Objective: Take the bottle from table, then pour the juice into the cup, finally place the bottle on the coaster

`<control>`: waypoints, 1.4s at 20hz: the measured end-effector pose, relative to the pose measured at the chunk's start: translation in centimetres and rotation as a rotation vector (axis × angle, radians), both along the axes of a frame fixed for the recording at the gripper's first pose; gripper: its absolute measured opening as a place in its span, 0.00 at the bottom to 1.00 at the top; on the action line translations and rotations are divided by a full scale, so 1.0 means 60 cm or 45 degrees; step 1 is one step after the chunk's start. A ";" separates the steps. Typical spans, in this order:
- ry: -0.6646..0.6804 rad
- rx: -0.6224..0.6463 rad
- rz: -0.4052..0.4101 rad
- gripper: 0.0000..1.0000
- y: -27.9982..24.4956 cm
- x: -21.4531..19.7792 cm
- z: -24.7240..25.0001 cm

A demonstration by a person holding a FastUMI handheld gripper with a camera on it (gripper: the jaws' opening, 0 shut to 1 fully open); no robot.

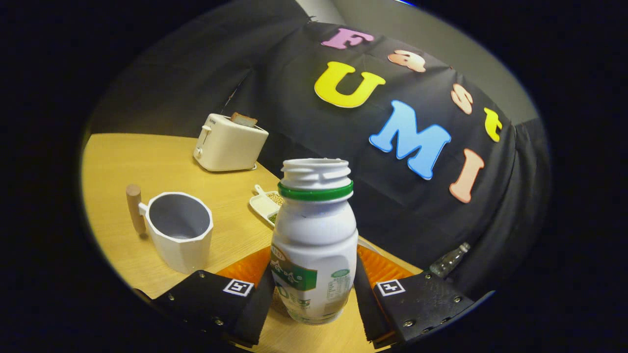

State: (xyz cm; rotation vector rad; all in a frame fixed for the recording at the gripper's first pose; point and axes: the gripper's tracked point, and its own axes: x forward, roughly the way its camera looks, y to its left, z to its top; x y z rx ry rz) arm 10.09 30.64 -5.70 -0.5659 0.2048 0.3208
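Observation:
A white plastic bottle (314,245) with a green neck ring and no cap stands between my fingers. My gripper (314,282) is shut on its lower body, one finger pressing on each side. An orange ribbed coaster (245,268) lies on the wooden table just behind the bottle and shows on both sides of it. The white faceted cup (179,230) with a wooden handle stands to the left, beyond the left finger, and its grey inside looks empty.
A cream toaster (228,144) holding a slice of toast sits farther back on the table (147,162). A small white dish (266,202) with grains lies behind the bottle. A small clear glass bottle (449,260) lies beyond the right finger by the black cloth.

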 end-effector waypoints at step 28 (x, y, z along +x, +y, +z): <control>0.055 0.470 -0.066 0.76 -0.042 0.030 0.067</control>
